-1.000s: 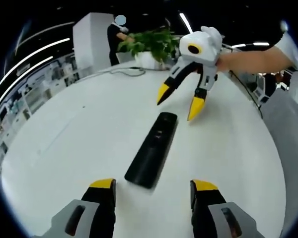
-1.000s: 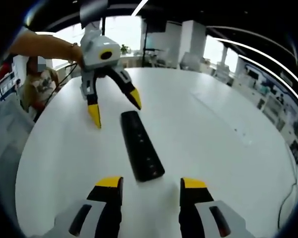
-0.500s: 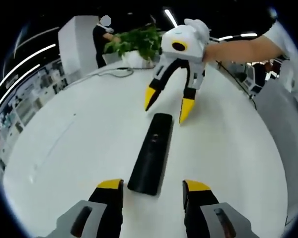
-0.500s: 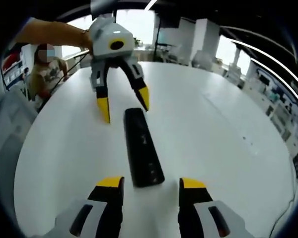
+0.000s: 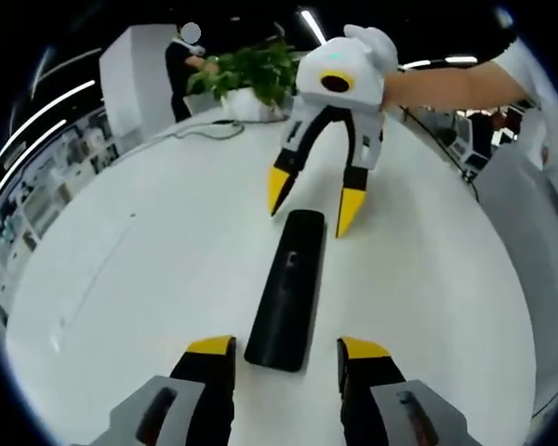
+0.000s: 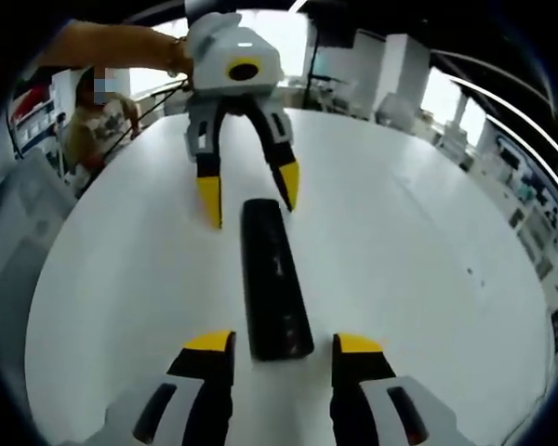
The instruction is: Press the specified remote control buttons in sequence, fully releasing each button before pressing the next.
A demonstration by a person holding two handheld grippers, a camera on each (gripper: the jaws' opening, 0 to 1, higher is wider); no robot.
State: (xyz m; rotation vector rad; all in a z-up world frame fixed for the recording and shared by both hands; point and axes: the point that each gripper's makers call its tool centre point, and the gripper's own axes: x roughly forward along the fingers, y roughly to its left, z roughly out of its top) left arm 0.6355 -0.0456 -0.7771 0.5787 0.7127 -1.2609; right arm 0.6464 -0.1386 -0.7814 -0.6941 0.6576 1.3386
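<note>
Left gripper view: potted plant (image 5: 251, 79), cable (image 5: 209, 130) behind remote (image 5: 287, 289).

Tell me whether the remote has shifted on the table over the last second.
Cannot tell. The remote lies flat on the white table, which offers no fixed mark nearby; both cameras moved, so its changed place in view may be only that.

You are working at a broad white surface (image 5: 149, 260) with a curved edge, set in an open-plan office under a dark ceiling with long bright light strips (image 5: 51, 98). At its far end in the left gripper view stand a leafy green potted plant (image 5: 251, 74), a loose dark cable (image 5: 205, 130) and a white pillar (image 5: 135, 79). In the right gripper view, bright windows (image 6: 279, 23) and white pillars (image 6: 405, 60) line the far side, with cluttered desks (image 6: 539, 200) along the right.
</note>
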